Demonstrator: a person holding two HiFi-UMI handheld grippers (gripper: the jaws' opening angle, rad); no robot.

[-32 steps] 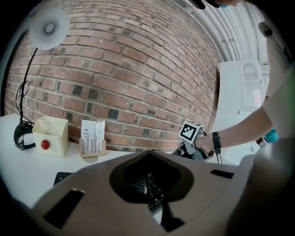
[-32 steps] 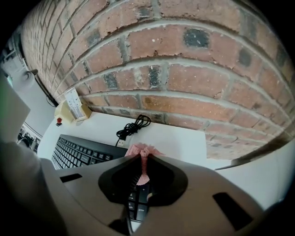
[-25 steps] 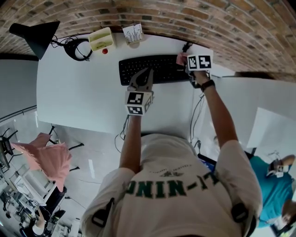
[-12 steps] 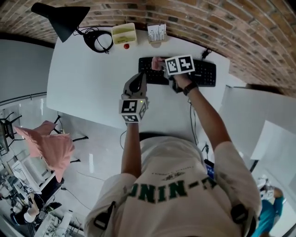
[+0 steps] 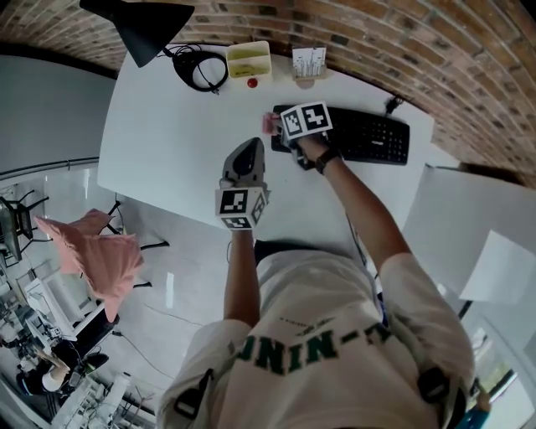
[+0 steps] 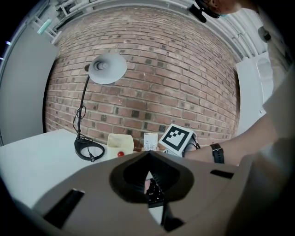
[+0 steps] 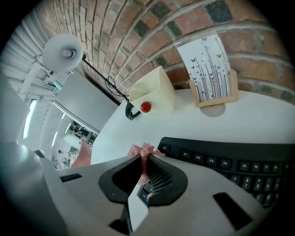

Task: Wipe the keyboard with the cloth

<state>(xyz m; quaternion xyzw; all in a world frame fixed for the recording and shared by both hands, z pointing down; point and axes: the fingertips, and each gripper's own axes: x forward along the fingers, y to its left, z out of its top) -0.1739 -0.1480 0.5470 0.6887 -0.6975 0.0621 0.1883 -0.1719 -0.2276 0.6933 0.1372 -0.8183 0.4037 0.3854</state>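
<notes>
The black keyboard (image 5: 360, 134) lies at the back right of the white table (image 5: 159, 142). My right gripper (image 5: 278, 126) is at the keyboard's left end, shut on a small pink cloth (image 5: 270, 124). In the right gripper view the cloth (image 7: 143, 150) bunches out of the jaws just over the top-left keys of the keyboard (image 7: 221, 163). My left gripper (image 5: 245, 152) hovers over bare table in front of the keyboard's left end, jaws together and holding nothing. Through the left gripper (image 6: 148, 156) I see the right gripper's marker cube (image 6: 176, 138).
Along the brick wall stand a black desk lamp (image 5: 142, 21), its coiled cable (image 5: 205, 71), a pale yellow box (image 5: 249, 60) with a red ball (image 5: 252, 82) and a card holder (image 5: 308, 63). A pink garment (image 5: 96, 255) hangs left of the table. Another white desk (image 5: 469, 218) adjoins on the right.
My right gripper has swept the pink cloth leftward along the keyboard, from its right end to its left end. The left gripper has stayed shut near the keyboard's front.
</notes>
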